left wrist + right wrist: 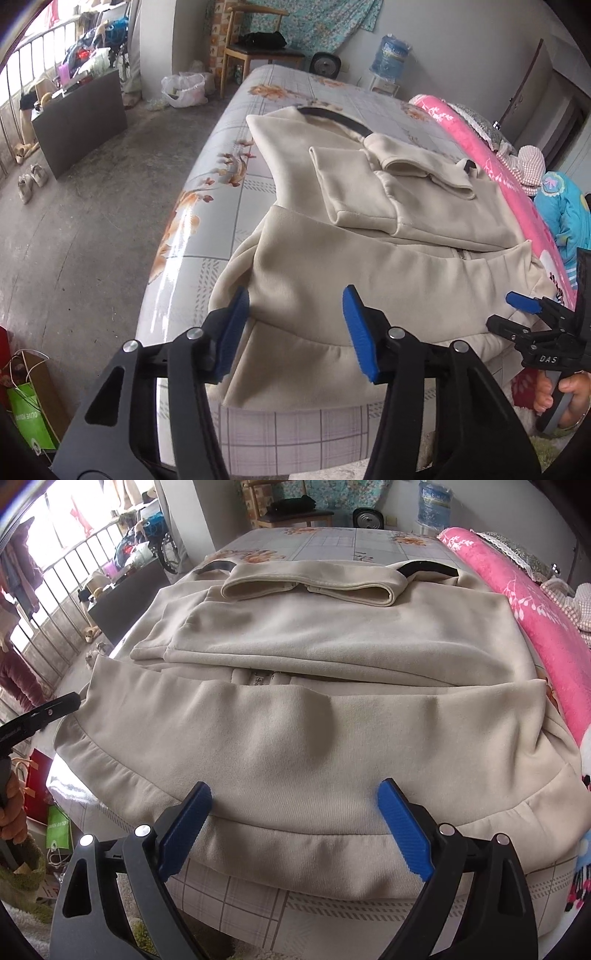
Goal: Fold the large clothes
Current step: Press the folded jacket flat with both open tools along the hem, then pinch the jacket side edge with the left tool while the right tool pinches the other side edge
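A large beige sweatshirt [369,266] lies partly folded on the bed, sleeves laid across its far part, near hem hanging over the bed's front edge; it fills the right wrist view [295,738]. My left gripper [295,328] is open and empty, its blue pads on either side of the near left hem. My right gripper [295,827] is open and empty just in front of the near hem; it also shows at the right of the left wrist view [524,306]. The left gripper's finger [55,709] reaches in at the sweatshirt's left corner.
The bed [229,177] has a glossy floral checked cover. A pink blanket [517,602] and bedding lie along its right side. A wooden chair [258,40], water jug [391,55], dark cabinet [81,122], shoes [31,179] and bags [29,406] stand on the floor at left.
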Action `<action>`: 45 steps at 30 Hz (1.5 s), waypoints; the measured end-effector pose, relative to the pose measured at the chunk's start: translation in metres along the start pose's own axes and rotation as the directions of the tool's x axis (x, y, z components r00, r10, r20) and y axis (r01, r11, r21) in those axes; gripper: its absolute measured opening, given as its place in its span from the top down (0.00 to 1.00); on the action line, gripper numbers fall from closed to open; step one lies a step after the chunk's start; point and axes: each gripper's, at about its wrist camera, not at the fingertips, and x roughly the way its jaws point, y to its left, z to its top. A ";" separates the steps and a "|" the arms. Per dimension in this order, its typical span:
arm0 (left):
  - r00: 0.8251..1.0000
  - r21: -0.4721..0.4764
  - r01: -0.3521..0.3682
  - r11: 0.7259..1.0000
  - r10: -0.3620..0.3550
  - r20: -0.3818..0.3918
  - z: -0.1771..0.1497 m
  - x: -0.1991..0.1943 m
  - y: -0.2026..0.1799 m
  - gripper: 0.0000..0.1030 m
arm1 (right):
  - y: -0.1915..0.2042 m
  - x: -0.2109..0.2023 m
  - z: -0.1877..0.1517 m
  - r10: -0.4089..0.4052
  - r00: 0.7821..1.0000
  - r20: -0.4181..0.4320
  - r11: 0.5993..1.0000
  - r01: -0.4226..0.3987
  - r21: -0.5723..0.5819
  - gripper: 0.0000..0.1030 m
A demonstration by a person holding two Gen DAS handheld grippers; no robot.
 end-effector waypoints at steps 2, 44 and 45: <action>0.999 -0.012 -0.021 1.000 0.021 -0.035 0.004 0.007 0.003 0.58 | 0.000 0.000 0.000 -0.002 1.000 -0.004 1.000 0.002 0.000 0.13; 0.997 0.004 0.024 1.000 -0.024 -0.078 0.006 0.023 0.006 0.77 | 0.001 0.002 0.001 -0.014 1.000 -0.007 1.000 0.014 0.020 0.12; 0.997 0.032 -0.018 0.999 0.020 -0.074 0.004 0.023 -0.001 0.77 | -0.002 0.001 0.001 0.001 1.000 -0.005 1.000 -0.001 0.027 0.13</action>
